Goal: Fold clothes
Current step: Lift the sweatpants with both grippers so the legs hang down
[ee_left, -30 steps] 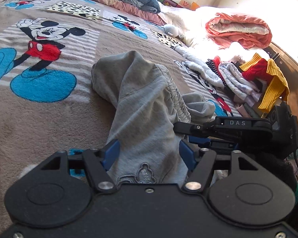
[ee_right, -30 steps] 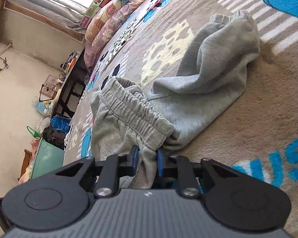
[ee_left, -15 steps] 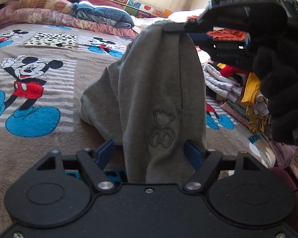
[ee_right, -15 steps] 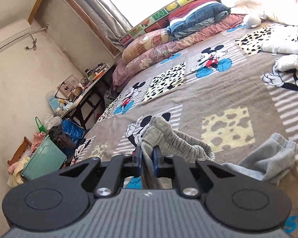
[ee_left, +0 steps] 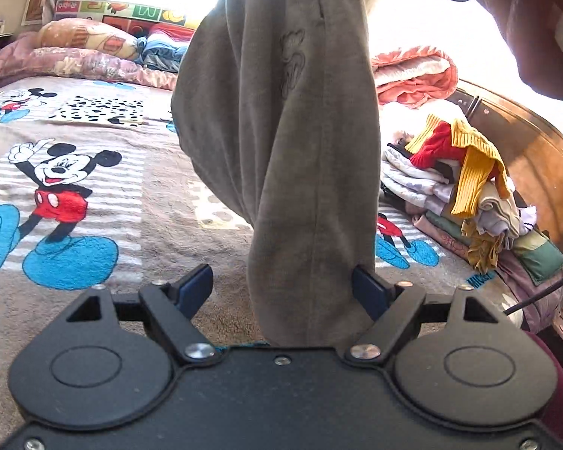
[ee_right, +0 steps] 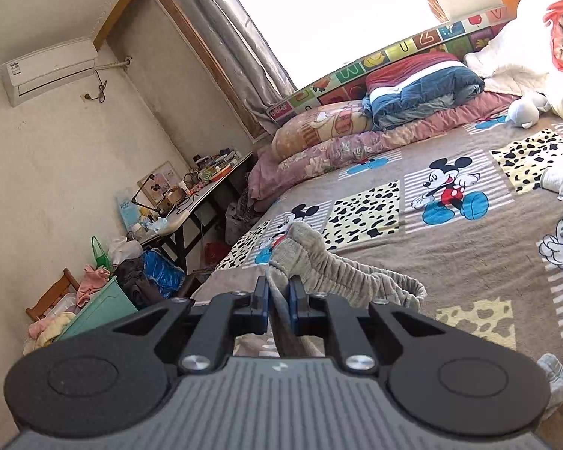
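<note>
Hanging grey sweatpants (ee_left: 281, 142) from right gripper (ee_right: 279, 302), between opening left gripper (ee_left: 281, 285) jaws.

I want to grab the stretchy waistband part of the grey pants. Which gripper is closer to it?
Right. The right gripper is clamped on the waistband. The left gripper, jaws opening, sits low around the hanging leg of the grey pants.

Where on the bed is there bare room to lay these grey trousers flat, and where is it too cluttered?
Free: the blanket from the Mickey print across to the hanging grey trousers, and back toward the pillows. Crowded: the clothes pile along the wooden bed edge and the orange blanket.
</note>
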`<state>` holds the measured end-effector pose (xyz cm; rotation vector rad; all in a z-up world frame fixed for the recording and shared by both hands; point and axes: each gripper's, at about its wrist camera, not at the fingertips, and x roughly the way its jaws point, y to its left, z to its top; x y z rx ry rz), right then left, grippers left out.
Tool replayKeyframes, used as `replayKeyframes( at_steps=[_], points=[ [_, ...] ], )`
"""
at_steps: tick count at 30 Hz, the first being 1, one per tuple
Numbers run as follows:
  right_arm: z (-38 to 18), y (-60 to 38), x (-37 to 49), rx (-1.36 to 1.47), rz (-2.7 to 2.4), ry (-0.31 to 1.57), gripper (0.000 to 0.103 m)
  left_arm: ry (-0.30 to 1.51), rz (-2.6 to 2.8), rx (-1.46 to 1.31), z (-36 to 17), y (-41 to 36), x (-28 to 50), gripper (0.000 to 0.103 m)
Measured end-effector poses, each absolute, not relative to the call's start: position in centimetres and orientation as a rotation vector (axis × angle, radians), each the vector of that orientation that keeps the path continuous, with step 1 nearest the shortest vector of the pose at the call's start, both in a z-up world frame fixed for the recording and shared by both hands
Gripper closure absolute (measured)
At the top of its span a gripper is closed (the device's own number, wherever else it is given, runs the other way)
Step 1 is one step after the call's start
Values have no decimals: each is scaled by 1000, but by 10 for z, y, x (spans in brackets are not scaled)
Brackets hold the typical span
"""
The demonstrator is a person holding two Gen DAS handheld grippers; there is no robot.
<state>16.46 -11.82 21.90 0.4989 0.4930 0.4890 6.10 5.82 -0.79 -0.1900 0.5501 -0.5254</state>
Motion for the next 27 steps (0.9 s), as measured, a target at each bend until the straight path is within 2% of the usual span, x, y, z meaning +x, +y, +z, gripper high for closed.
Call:
replayKeyframes(
  at_steps=[7, 16, 27],
  points=[
    [243, -108, 164, 529, 480, 433, 90, 515, -564, -197, 1, 65, 53, 21],
    [263, -98, 166, 570, 512, 399, 90, 580, -545, -135, -10, 52, 59, 21],
    [296, -46, 153, 602, 721, 349, 90, 482, -164, -290, -7, 115, 66, 21]
  ],
)
